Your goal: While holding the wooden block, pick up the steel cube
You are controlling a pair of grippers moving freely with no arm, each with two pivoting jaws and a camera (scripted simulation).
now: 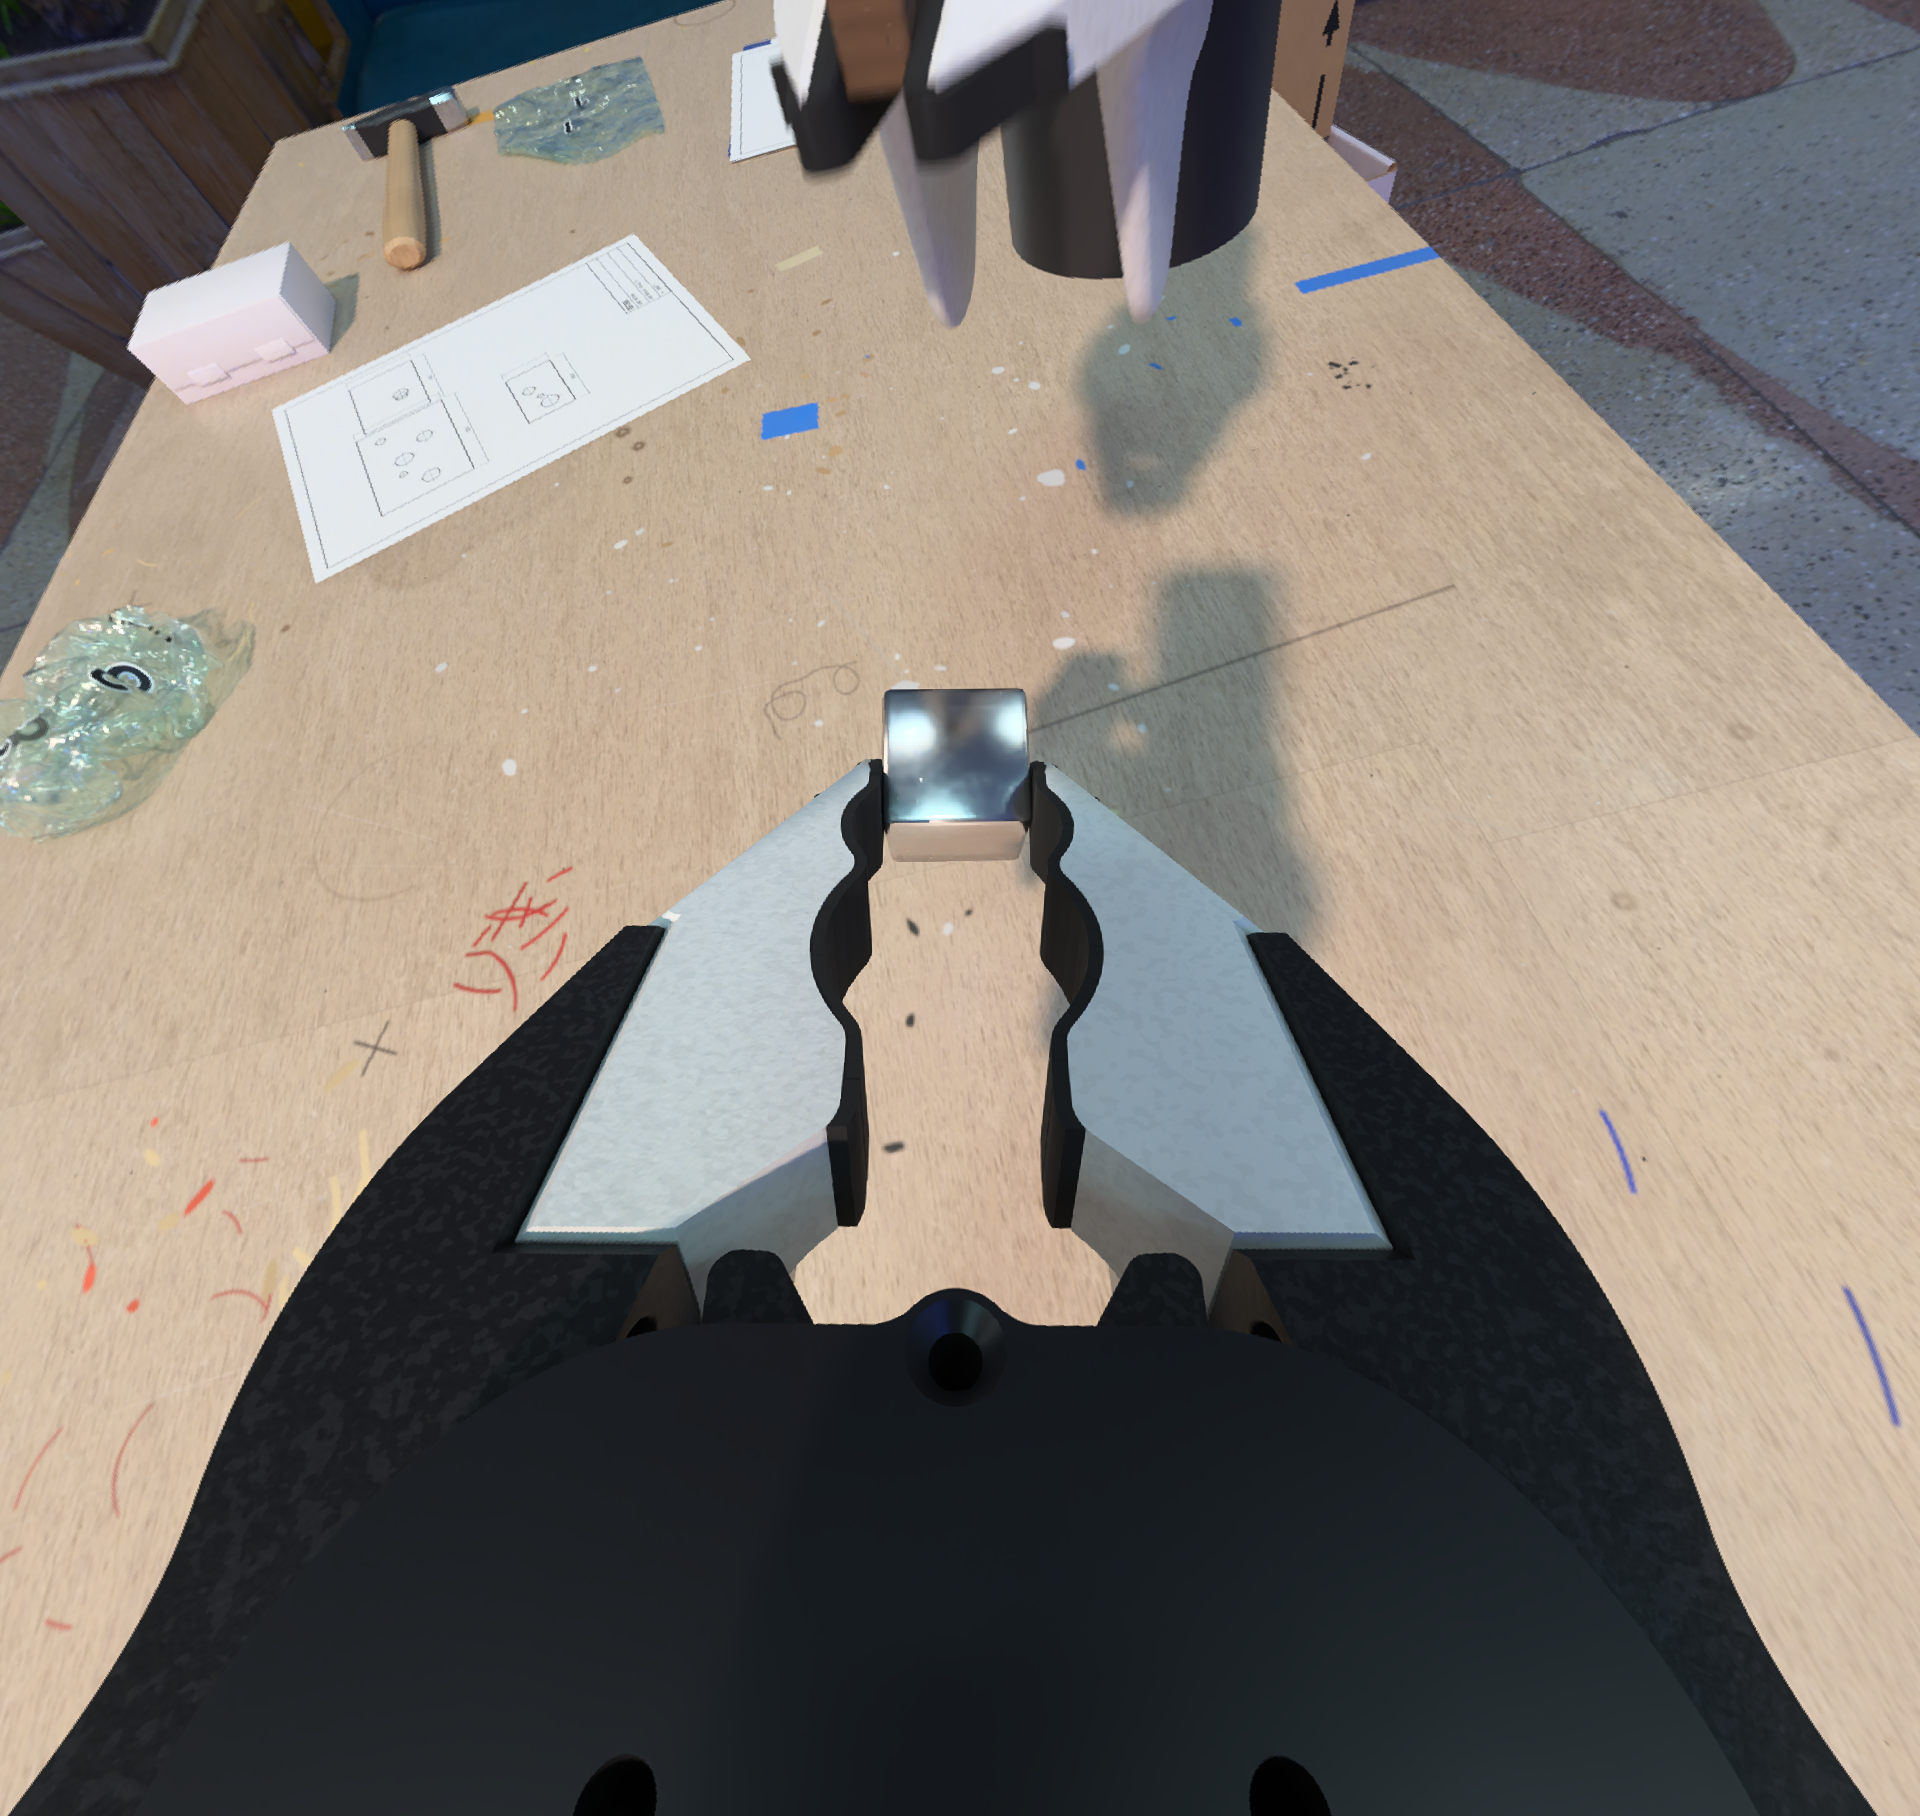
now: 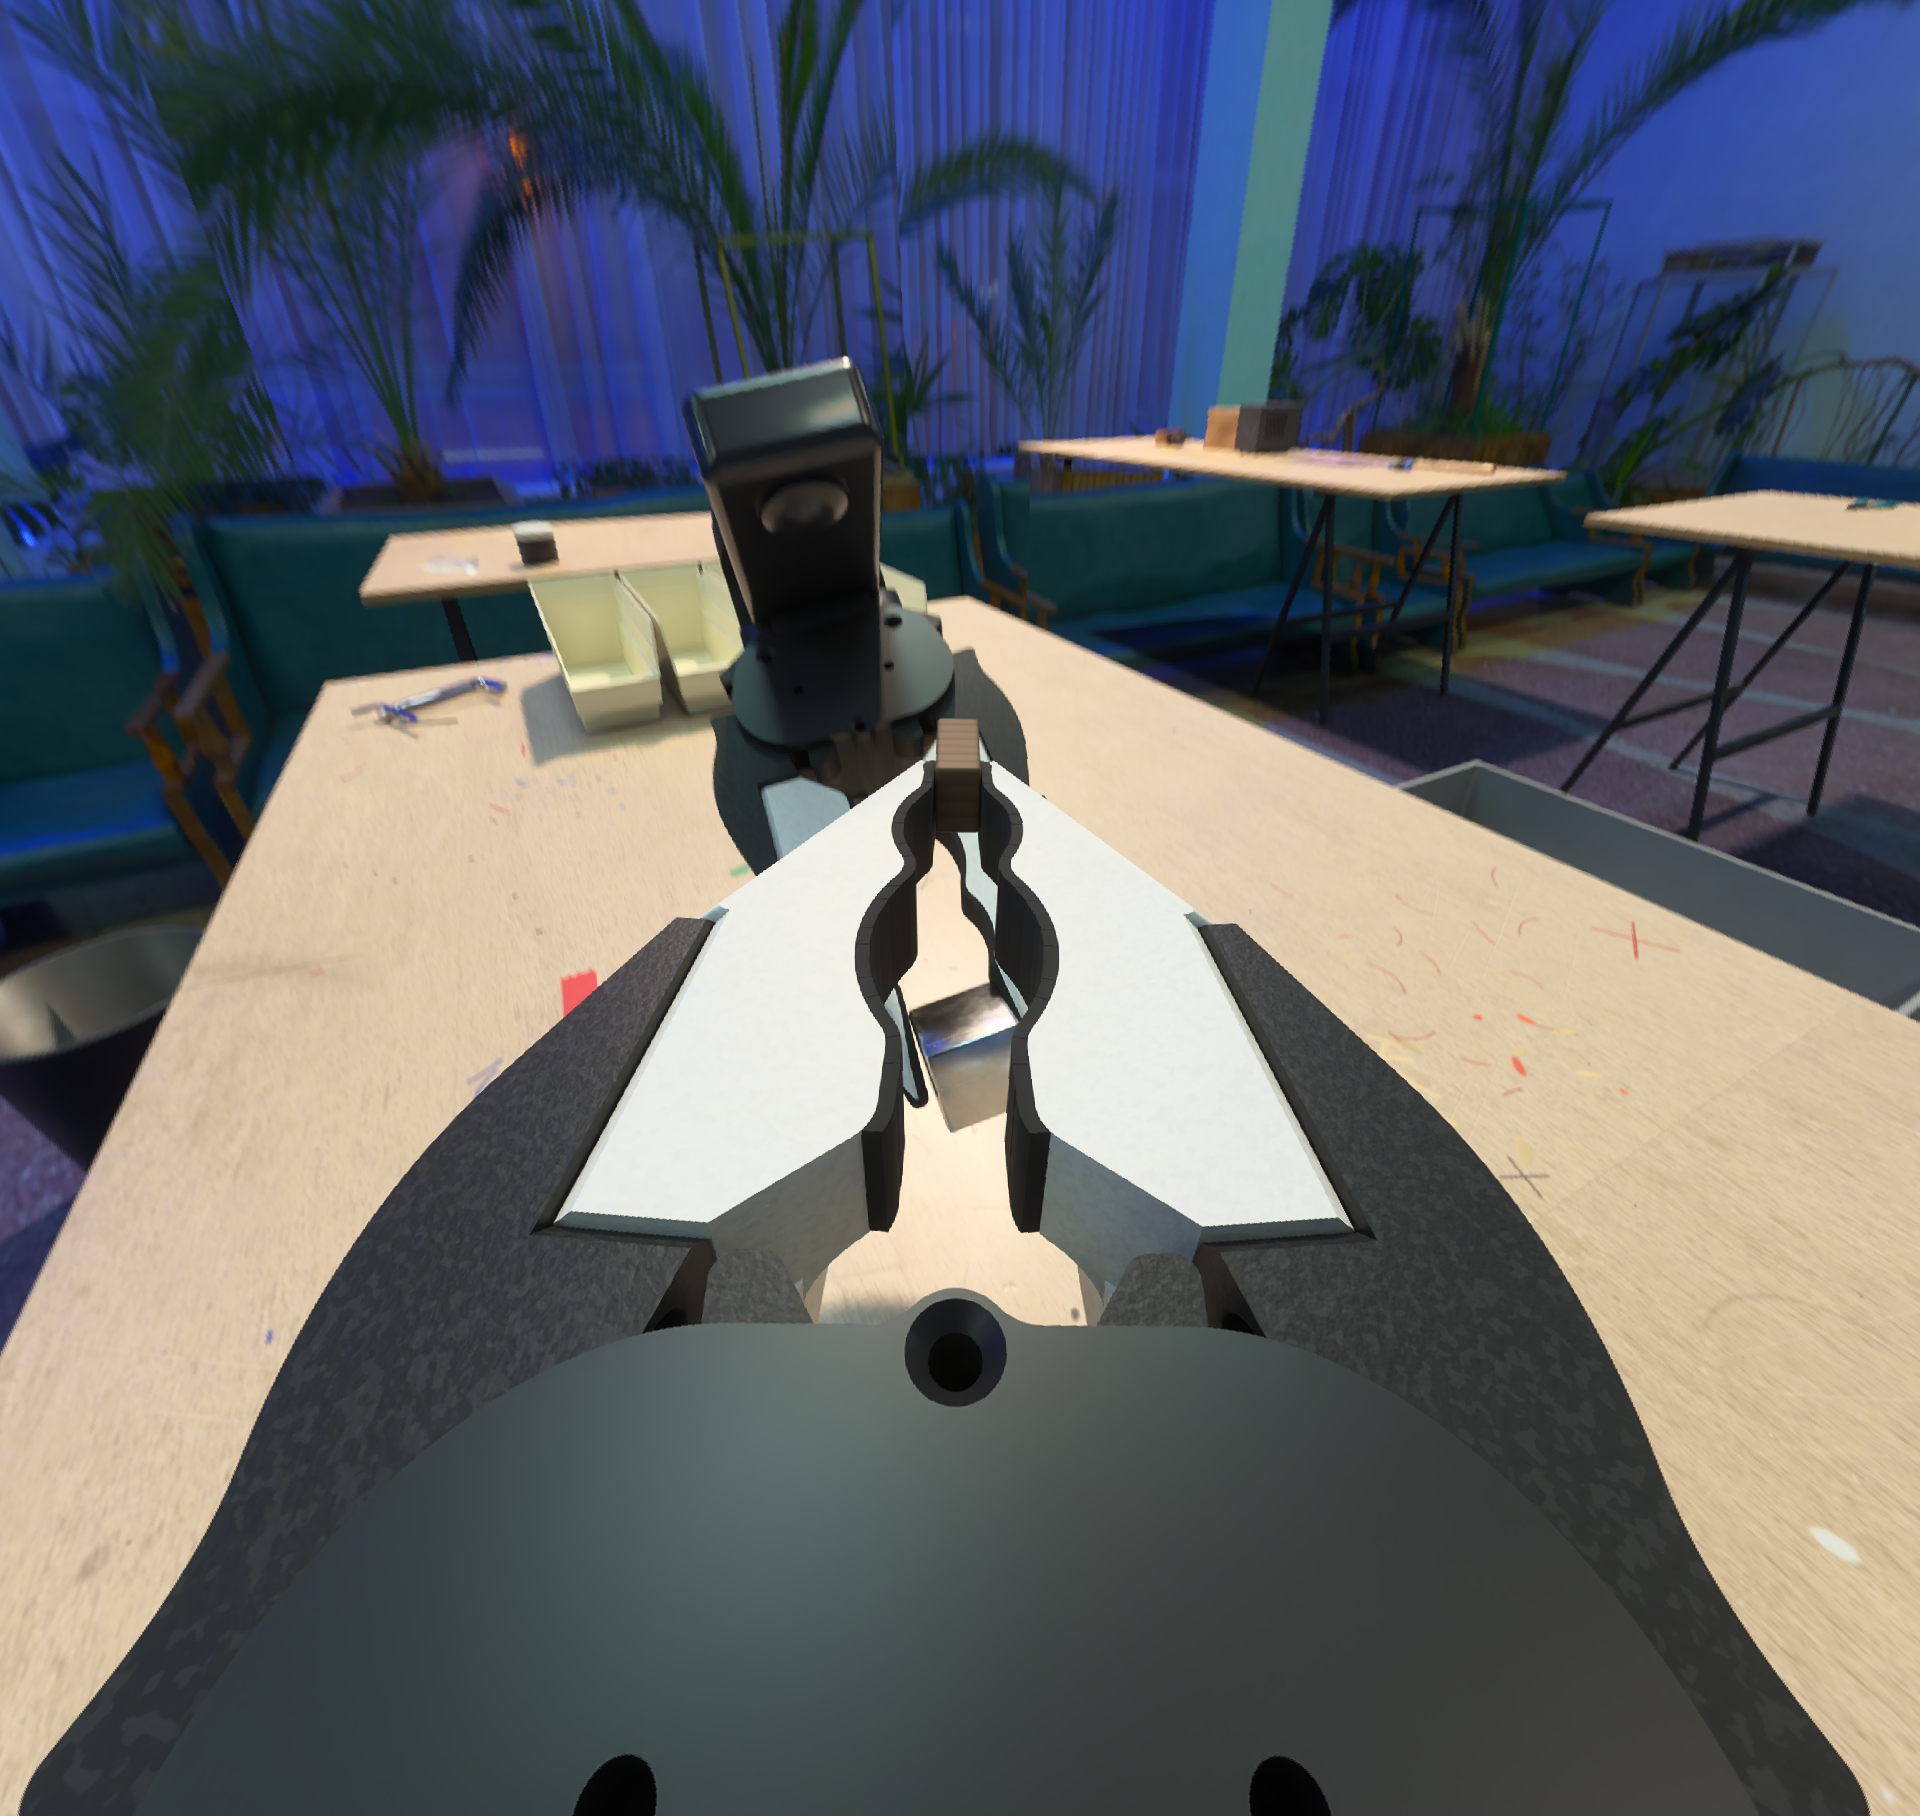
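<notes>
gripping the shiny steel cube (image 1: 954, 767) at its tips, left gripper (image 1: 956, 790) sits above the pale wooden table (image 1: 1455, 935). right gripper (image 2: 957, 790), hanging ahead, pinches the small brown wooden block (image 2: 957, 771). white drawing sheet (image 1: 499, 395), wooden-handled hammer (image 1: 403, 177) far left.

On the worktop (image 1: 1455, 831) lie a wooden-handled hammer (image 1: 403, 177), a white box (image 1: 234, 322) and a drawing sheet (image 1: 499, 395); crumpled clear plastic (image 1: 109, 717) sits at its left edge; two cream bins (image 2: 634, 654) stand at the far end; palms (image 2: 343, 239) rise behind.
</notes>
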